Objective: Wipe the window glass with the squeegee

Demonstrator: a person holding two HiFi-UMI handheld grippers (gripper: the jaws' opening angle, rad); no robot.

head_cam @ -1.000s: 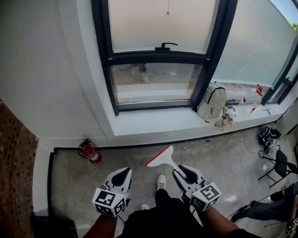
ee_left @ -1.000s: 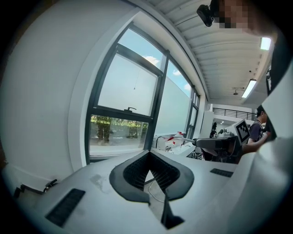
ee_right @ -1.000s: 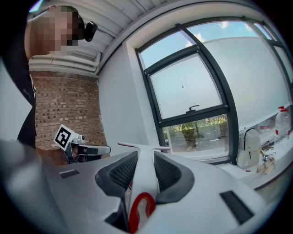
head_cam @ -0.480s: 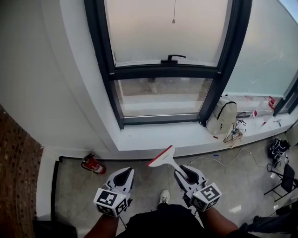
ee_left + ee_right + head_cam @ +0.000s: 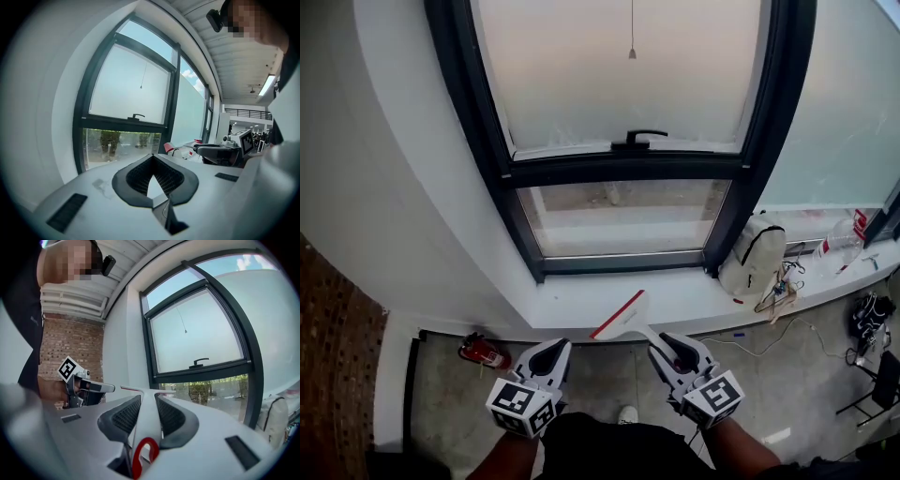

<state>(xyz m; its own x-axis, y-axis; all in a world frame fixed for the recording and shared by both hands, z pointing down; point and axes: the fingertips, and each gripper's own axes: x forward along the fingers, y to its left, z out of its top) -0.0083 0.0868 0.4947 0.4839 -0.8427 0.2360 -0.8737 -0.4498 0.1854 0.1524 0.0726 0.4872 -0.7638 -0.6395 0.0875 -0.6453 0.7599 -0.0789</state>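
Could twist the squeegee inside the right gripper clamped on it, left gripper closed empty, if pressed unevenly against the upper-centre glass.

White sill carries backpack and bottle.

Left forearm and right forearm enter head view from 6 o'clock, side by side, low. At 7 o'clock: left gripper, pointing 1 o'clock, jaws closed tip to tip, nothing between. At 5 o'clock: right gripper, pointing 11 o'clock, jaws clamped on squeegee handle.
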